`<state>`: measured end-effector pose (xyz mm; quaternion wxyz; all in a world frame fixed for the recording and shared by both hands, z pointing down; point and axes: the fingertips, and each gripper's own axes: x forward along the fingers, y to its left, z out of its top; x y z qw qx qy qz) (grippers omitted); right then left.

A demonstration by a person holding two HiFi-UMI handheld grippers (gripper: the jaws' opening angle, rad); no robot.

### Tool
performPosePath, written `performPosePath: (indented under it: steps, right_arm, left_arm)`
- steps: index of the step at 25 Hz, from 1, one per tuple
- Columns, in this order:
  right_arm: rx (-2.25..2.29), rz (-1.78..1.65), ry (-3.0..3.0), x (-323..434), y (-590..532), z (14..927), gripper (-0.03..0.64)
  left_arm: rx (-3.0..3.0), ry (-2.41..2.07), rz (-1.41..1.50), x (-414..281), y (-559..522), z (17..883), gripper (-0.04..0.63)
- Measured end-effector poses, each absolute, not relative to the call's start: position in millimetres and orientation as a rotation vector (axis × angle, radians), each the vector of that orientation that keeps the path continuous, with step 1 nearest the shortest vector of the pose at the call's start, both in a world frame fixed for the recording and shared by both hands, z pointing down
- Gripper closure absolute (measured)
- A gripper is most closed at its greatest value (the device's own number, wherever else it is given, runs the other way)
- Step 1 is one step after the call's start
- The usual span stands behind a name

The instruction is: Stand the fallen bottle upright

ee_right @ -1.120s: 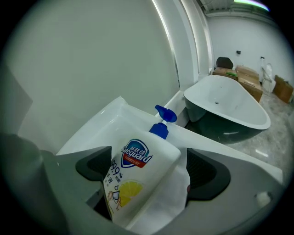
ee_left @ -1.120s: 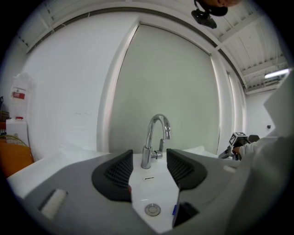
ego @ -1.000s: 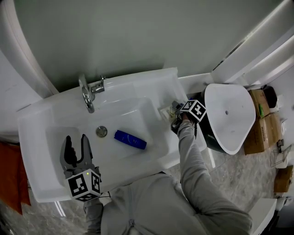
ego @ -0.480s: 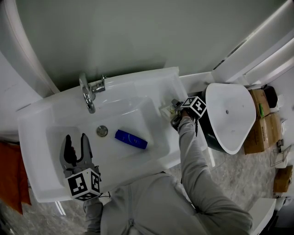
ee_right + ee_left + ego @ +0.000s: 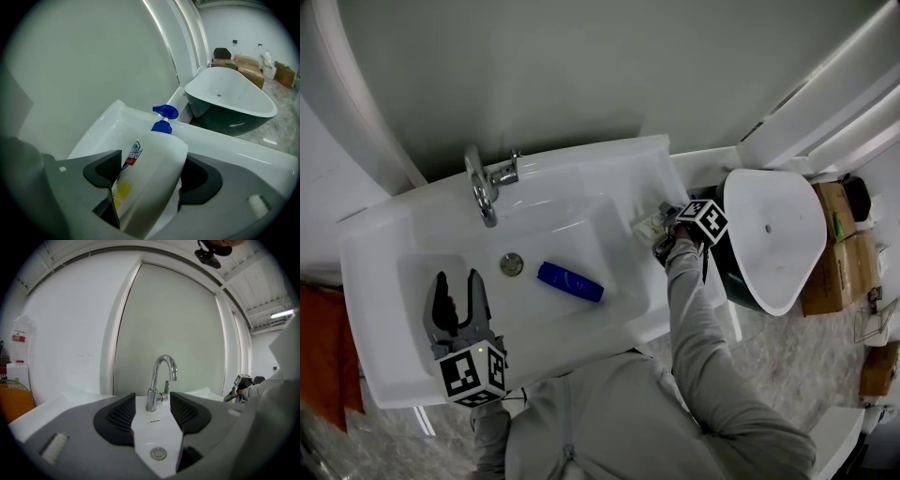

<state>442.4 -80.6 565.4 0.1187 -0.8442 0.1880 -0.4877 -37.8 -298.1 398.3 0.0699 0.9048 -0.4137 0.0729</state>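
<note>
A white pump bottle (image 5: pixel 150 178) with a blue pump head (image 5: pixel 165 112) lies tilted on the sink's right ledge (image 5: pixel 649 225). My right gripper (image 5: pixel 147 176) has it between its jaws, which are closing; both pads touch its sides. In the head view that gripper (image 5: pixel 664 234) sits at the sink's right edge under its marker cube (image 5: pixel 703 220). A blue bottle (image 5: pixel 570 282) lies on its side in the basin near the drain (image 5: pixel 512 264). My left gripper (image 5: pixel 457 298) hangs open over the basin's left part, with nothing between its fingers (image 5: pixel 123 416).
The chrome faucet (image 5: pixel 483 187) stands at the back of the white sink (image 5: pixel 581 159); it is also straight ahead of the left gripper (image 5: pixel 159 380). A dark bathtub with a white inside (image 5: pixel 769 234) stands right of the sink. Cardboard boxes (image 5: pixel 830 248) lie beyond it.
</note>
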Motion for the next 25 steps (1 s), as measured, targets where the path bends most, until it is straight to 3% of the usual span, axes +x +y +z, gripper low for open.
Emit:
performPosePath:
  steps: [5,25]
  right_arm:
    - [-2.382,-1.383,0.533,446,-74,561,0.282]
    - [-2.263,-1.206,0.774,430,-90,523,0.314]
  left_arm:
    - [2.729,-1.247,0.225,-38,-295,397,0.316]
    - [2.746,-1.247,0.222,-31,-276,393,0.316]
